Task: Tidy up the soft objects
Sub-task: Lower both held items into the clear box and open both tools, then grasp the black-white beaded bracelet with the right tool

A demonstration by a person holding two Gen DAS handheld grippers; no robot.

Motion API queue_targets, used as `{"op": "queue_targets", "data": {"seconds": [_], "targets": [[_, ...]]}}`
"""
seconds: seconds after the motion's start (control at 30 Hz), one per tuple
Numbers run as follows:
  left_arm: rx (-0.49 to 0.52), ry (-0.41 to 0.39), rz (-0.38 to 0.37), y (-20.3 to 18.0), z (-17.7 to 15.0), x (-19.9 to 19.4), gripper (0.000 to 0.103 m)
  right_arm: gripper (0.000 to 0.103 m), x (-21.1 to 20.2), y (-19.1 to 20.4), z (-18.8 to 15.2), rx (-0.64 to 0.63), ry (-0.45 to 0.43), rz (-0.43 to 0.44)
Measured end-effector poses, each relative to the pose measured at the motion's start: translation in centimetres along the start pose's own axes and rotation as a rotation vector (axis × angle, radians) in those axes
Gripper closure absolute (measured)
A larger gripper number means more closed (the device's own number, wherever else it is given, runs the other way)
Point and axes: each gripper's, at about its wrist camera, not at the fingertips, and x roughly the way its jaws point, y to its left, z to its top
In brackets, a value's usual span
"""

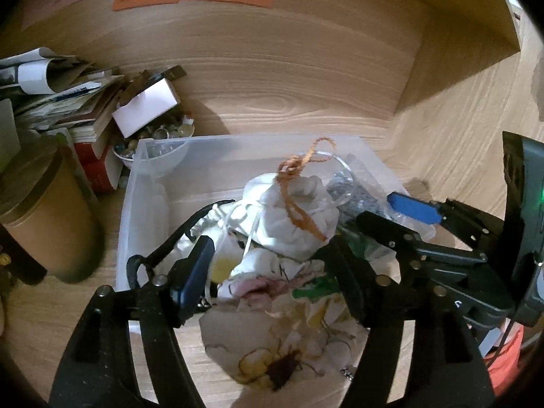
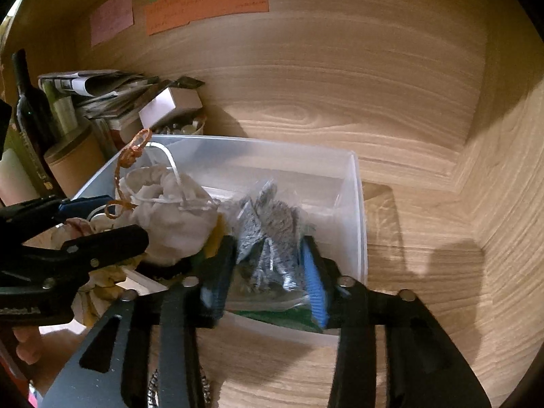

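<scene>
A clear plastic bin (image 1: 142, 183) (image 2: 357, 210) stands on the wooden desk. In it lies a white cloth pouch (image 1: 292, 217) (image 2: 170, 217) tied with an orange string (image 1: 295, 170) (image 2: 125, 163), and a floral cloth (image 1: 282, 333) hangs over the bin's near edge. My left gripper (image 1: 268, 272) is open, its fingers straddling the floral cloth and pouch. My right gripper (image 2: 265, 282) is closed around a clear bag of grey fluffy material (image 2: 272, 238) (image 1: 360, 187) at the bin's right side.
A brown cardboard tube (image 1: 47, 217) (image 2: 74, 163), stacked books and papers (image 1: 68, 102) (image 2: 102, 95), a white box (image 1: 146, 108) and a bowl of small bits (image 1: 159, 136) stand left of the bin. A dark bottle (image 2: 30, 102) stands far left. Coloured notes (image 2: 204, 3) hang on the wooden back wall.
</scene>
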Motion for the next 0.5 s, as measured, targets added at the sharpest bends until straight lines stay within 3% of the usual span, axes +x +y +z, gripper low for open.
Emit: {"op": "queue_targets", "data": {"seconds": [0.1, 0.27, 0.5], "targets": [[0.007, -0.018, -0.001, -0.1, -0.2, -1.0, 0.029, 0.049, -0.8, 0.0, 0.0, 0.001, -0.028, -0.013], [0.036, -0.072, 0.021, -0.4, -1.0, -3.7, 0.022, 0.046, -2.8, 0.2, 0.1, 0.004, -0.068, -0.009], [0.060, -0.099, 0.041, -0.4, -3.5, -6.7, 0.019, 0.043, -6.2, 1.4, -1.4, -0.017, -0.109, 0.027]]}}
